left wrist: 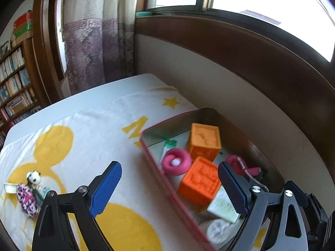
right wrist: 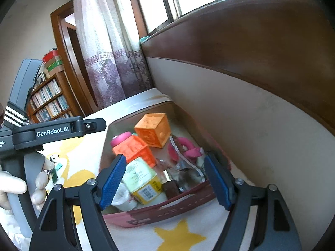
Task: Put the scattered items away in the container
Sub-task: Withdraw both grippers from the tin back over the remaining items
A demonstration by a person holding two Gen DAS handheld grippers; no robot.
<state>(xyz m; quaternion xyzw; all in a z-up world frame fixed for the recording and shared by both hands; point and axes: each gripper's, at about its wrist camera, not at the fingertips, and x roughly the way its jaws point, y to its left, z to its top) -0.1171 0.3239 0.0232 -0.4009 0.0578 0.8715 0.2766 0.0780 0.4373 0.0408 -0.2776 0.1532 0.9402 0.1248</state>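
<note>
Two hand-held grippers, left (left wrist: 169,190) and right (right wrist: 165,181), gape wide and empty over the pink-rimmed metal tin (left wrist: 146,146). Last stray small toy cluster (left wrist: 31,190) lies on the bed's yellow-patterned blanket (left wrist: 83,125), well left; the left should approach low, pinching its middle.

We are seeing a pink-walled tin container (left wrist: 146,146) lying open on the bed beside the wall, crowded with things: two orange embossed cubes (left wrist: 204,141) (left wrist: 200,181), one behind the other, a pink ring (left wrist: 177,164) leaning beside them, and a pale green carton (right wrist: 139,175) lying flat near the front. Well apart on the blanket, a small dog figure (left wrist: 33,178) and a pink patterned pouch (left wrist: 26,198) are still lying outside the container.
</note>
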